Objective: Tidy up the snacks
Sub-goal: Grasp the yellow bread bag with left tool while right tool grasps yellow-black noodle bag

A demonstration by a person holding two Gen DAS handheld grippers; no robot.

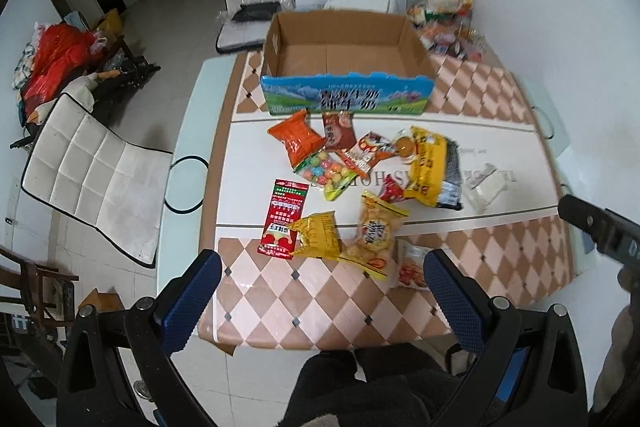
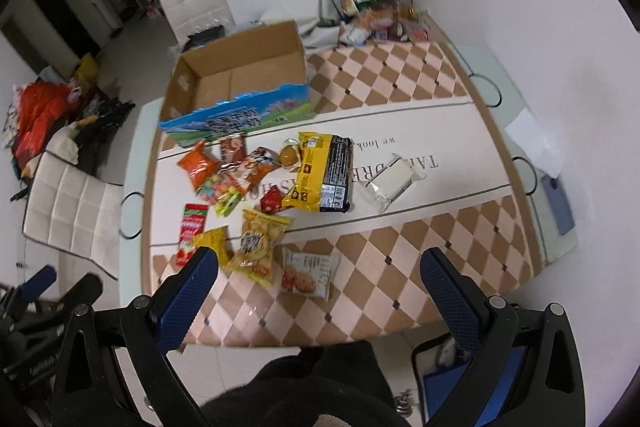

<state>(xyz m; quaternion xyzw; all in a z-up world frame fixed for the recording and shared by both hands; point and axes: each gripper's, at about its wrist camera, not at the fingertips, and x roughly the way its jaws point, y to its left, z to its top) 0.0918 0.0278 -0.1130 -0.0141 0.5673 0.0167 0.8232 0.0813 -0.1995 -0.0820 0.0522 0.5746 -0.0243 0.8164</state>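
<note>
blue box front (image 1: 347,95), checkered tablecloth (image 1: 500,95)

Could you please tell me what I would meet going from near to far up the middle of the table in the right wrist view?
Cookie packet → yellow chips bag → small red packet → large yellow-and-black bag → cardboard box.

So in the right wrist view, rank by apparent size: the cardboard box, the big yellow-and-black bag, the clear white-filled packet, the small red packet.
1. cardboard box
2. yellow-and-black bag
3. clear packet
4. small red packet
</note>
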